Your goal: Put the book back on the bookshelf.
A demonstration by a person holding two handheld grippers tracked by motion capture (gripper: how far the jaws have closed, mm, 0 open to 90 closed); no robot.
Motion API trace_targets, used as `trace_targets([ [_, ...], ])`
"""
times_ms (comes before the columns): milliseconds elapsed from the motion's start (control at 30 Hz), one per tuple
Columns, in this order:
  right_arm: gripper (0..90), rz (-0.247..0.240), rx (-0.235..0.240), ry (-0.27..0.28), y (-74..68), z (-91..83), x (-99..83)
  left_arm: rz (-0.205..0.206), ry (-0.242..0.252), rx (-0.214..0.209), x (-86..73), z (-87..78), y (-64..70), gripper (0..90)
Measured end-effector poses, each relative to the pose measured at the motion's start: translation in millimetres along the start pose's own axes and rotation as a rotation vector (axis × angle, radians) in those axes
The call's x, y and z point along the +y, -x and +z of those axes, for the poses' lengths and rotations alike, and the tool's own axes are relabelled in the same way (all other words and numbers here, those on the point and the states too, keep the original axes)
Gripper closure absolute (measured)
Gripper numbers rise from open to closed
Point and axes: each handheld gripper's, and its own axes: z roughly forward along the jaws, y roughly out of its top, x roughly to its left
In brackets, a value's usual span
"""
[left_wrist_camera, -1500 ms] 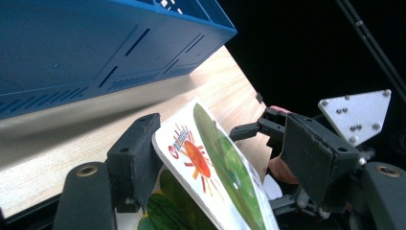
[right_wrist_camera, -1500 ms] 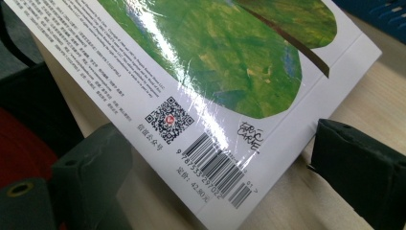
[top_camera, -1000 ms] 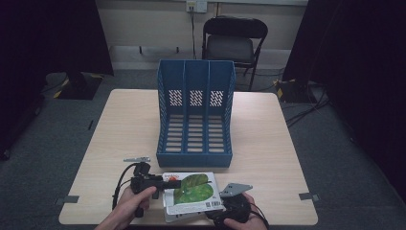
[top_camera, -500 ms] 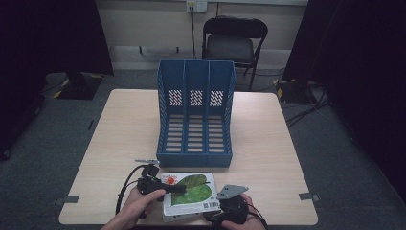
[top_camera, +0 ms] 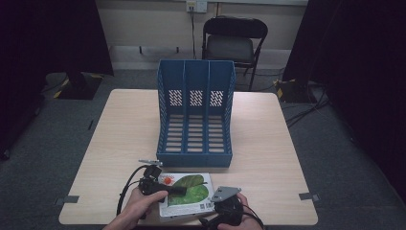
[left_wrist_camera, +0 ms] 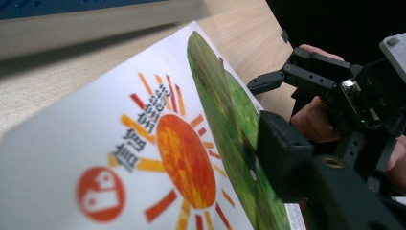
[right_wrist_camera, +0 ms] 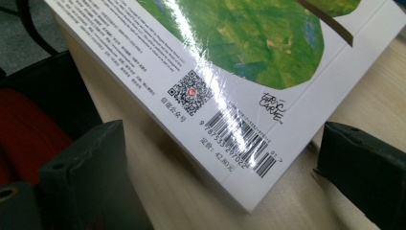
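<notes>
Lying flat, book (top_camera: 186,194) lengthwise left-right

Looks like a lab or recording studio: black curtains (top_camera: 43,38), grey carpet (top_camera: 62,124), taped-down table (top_camera: 268,143), folding chair (top_camera: 232,40), floor cables (top_camera: 306,108), wall socket (top_camera: 196,5).

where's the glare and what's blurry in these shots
Right gripper view: a white streak of glare runs across the book's glossy cover, washing out part of the barcode. Left gripper view: the near part of the cover is soft, and the blue file rack behind is blurred. High view: dim, dark edges.
</notes>
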Motion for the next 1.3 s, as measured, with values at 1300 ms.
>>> trace_targets([
  [1300,29.7,0.127,0.1,0.075,33.8,-19.7,-1.5,0.36,0.04,0.049,1.0,-2.7,37.6,71.9],
])
